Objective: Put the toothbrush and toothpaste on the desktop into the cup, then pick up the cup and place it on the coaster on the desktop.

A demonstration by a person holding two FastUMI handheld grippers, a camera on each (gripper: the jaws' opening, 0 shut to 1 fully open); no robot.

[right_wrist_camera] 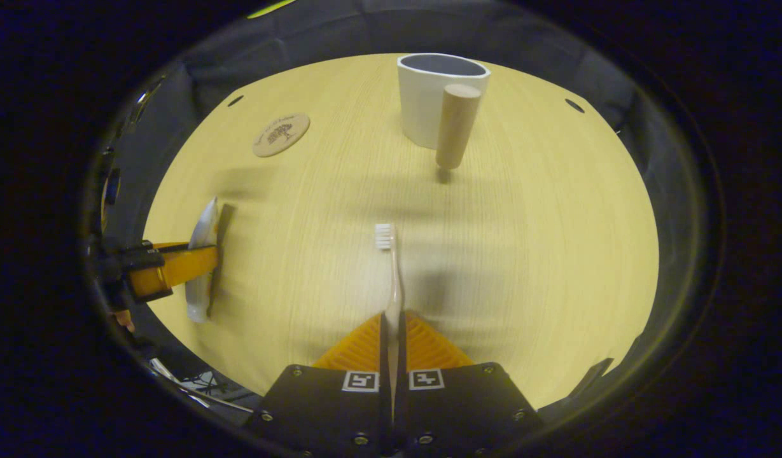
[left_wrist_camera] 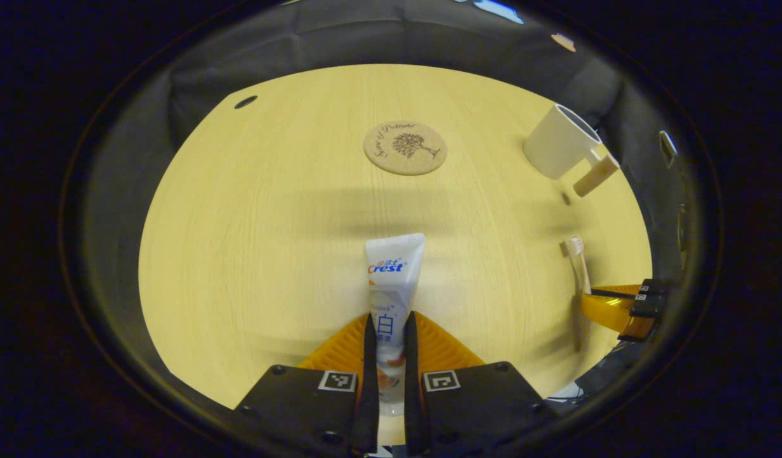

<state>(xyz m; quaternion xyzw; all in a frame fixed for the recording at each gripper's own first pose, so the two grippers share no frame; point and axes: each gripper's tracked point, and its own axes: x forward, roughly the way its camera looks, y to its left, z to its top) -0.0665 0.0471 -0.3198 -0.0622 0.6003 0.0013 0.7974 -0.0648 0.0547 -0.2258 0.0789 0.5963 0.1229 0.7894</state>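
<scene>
In the left gripper view, the toothpaste tube (left_wrist_camera: 391, 286) is clamped between both fingers of the left tool (left_wrist_camera: 388, 324); the tube's flat crimped end points away from the camera, over the pale wooden worktop (left_wrist_camera: 251, 242). The round cork coaster (left_wrist_camera: 404, 147), printed with a tree motif, is seen lying flat on the worktop, far from the tool and near the middle. The white cup (left_wrist_camera: 561, 147) with its wooden peg handle (left_wrist_camera: 595, 174) is seen at the far right. In the same view, the toothbrush (left_wrist_camera: 579, 267) is seen at the right, held by the right tool (left_wrist_camera: 610, 304).

In the right gripper view, the right tool (right_wrist_camera: 392, 327) is closed on the toothbrush (right_wrist_camera: 394, 273), whose handle is pressed between both fingers and whose bristled head points toward the far side. The cup (right_wrist_camera: 429, 95) is shown upright on the worktop (right_wrist_camera: 530, 254), far from the tool and slightly right, its wooden handle (right_wrist_camera: 455, 124) facing the camera. The coaster (right_wrist_camera: 280, 134) lies at the far left, well apart from the cup. The left tool (right_wrist_camera: 196, 264) is seen at the left edge, with the toothpaste tube (right_wrist_camera: 203, 261) gripped edge-on.
</scene>
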